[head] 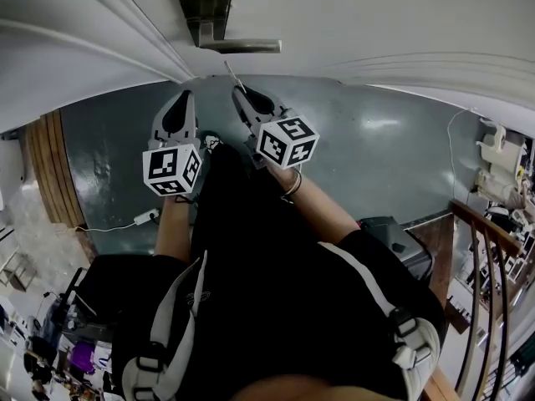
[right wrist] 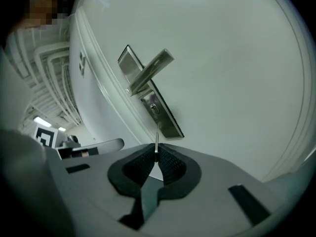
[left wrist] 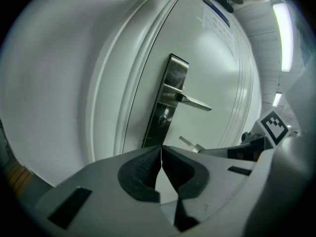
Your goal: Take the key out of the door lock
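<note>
Before door lock [right wrist: 154, 107], right tongs [right wrist: 156, 153] pinching key [right wrist: 156, 135] (clear of it), left tongs [left wrist: 161, 151] closed, empty.

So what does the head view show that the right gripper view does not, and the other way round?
Only the head view: the person's arms, the floor, a railing, and the marker cube of the right gripper. Only the right gripper view: the empty keyhole, and how the jaws are shut on the key. Both: the door handle, the key clear of the lock, and the left gripper.
</note>
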